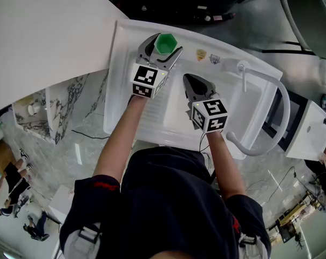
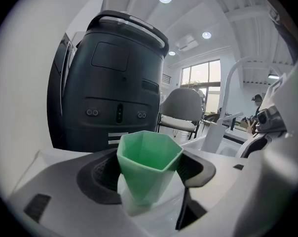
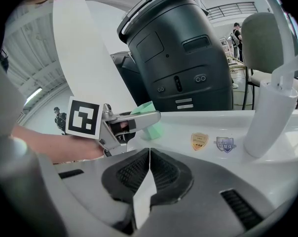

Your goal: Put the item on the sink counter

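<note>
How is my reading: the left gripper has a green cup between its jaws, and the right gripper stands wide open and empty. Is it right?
Not quite. The right gripper is empty but shut: the right gripper view shows its jaws together. The left gripper does have the green cup between its jaws.

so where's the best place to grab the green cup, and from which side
Take the cup just under its rim, across two opposite flat facets, coming in level from the front of the counter, as the left gripper has it. It stands upright and tapers toward the base, so a lower hold would likely slip.
</note>
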`<state>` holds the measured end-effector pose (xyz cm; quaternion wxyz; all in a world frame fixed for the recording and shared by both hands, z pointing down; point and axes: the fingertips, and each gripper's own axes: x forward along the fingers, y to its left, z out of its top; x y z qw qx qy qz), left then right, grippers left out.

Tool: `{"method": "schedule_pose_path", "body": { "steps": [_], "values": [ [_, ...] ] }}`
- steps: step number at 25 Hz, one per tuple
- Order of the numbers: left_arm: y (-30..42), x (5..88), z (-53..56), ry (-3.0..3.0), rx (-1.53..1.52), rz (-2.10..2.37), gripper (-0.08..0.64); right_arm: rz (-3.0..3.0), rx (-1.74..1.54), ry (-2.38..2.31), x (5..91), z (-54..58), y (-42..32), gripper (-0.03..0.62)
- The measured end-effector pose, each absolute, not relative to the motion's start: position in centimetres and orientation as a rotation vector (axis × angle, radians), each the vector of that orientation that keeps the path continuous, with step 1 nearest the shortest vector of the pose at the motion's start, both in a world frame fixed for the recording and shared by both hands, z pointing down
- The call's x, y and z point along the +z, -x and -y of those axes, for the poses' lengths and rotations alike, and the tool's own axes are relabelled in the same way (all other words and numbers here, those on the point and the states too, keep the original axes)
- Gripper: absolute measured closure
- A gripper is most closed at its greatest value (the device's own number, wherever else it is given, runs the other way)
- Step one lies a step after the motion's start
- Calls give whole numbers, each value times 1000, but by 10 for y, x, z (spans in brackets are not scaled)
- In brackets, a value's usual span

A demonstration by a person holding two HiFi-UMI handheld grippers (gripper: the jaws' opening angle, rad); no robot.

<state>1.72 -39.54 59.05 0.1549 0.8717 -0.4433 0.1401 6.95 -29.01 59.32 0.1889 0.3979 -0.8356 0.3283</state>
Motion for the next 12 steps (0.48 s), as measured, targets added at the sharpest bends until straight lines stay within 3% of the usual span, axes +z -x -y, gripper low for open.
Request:
{"method": "schedule_pose_path", "body": {
  "steps": [12],
  "values": [
    [-23,590,393,-2526,413,1261,189,2346,934,-1118,595,289,-70,557]
  ]
}}
